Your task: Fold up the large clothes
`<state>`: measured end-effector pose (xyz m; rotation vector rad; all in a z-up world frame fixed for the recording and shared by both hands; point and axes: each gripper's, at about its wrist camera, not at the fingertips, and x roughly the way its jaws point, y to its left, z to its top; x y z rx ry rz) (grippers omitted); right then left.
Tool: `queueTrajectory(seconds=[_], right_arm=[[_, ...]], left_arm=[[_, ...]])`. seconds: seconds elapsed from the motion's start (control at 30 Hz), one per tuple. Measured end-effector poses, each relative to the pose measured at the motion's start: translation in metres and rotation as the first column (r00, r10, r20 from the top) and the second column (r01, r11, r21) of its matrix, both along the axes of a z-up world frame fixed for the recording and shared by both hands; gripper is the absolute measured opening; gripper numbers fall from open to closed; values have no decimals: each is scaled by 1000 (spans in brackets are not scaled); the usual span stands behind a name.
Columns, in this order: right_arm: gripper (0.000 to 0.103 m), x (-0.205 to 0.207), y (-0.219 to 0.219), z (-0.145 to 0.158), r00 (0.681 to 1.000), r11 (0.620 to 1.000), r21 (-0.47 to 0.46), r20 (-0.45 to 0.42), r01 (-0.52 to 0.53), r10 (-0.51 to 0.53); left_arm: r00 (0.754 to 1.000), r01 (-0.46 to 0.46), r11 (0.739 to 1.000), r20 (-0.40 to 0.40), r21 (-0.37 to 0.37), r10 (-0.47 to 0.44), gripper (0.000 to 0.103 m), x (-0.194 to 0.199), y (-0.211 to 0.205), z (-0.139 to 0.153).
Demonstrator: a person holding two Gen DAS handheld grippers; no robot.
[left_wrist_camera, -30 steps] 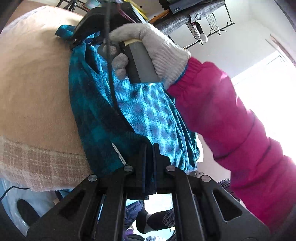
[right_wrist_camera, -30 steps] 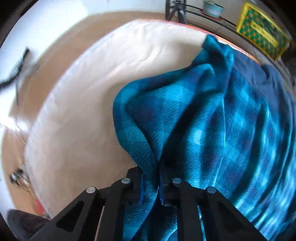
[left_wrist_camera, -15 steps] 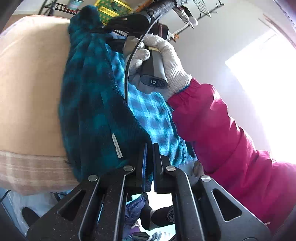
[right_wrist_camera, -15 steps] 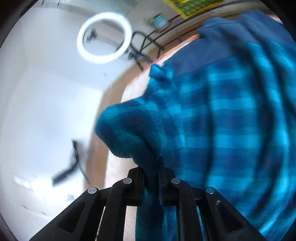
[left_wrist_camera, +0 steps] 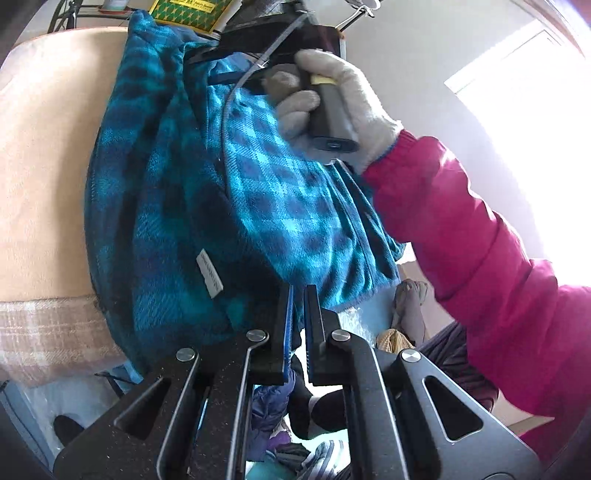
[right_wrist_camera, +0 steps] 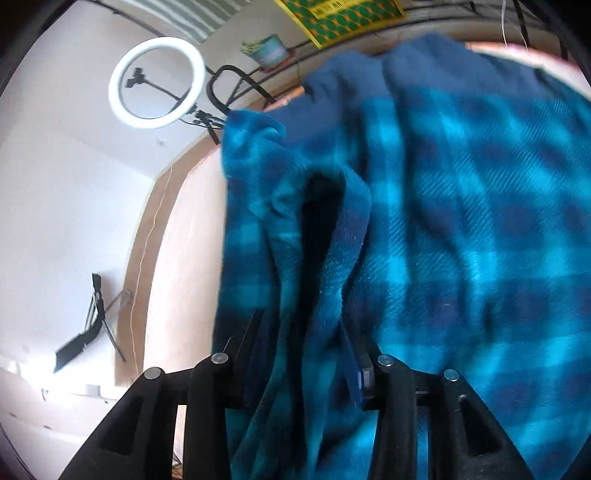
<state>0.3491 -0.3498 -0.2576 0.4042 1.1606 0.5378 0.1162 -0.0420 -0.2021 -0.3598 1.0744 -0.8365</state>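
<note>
Tan bed carries the teal plaid garment, bunched toward 12 o'clock. My right gripper fingers are opening with a fold between them; my left gripper fingers are pinched on the hem. Risk: the released fold slumps and the hem drags the layers crooked.

Ring light on a stand against the white wall; small potted plant on a black wire shelf; yellow-and-green patterned crate beside it; bright window.
</note>
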Motion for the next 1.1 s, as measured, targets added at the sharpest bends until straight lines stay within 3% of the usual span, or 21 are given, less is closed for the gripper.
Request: queueTrajectory(seconds=[0.1,0.3,0.57,0.67,0.83,0.97,1.1], right_arm=[[49,-17,-21,23,999,1000,0,51,-7,7],[49,-74,-47,70,991,999,17,128,-52,49],[51,-189,-90,113,974,995,37,209,-93,83],[54,-215,-85,102,977,996,-11,190,-92,93],[54,-262,-58,66,980,986,-42,111,-164,168],[54,-288,-23,41,956,952,-177,109,-249,271],[54,-299,0,23,934,909,-290,105,-301,342]], left_arm=[[1000,6,1000,12,7,-6,3,-11,12,7],[999,-26,1000,40,3,26,3,-34,49,27],[989,-141,990,53,25,140,3,-18,89,31],[987,-155,987,40,44,154,3,0,89,22],[982,-175,982,-55,75,179,3,36,85,-5],[979,-161,983,-112,88,170,3,55,83,-22],[980,-146,984,-119,102,158,3,64,76,-30]])
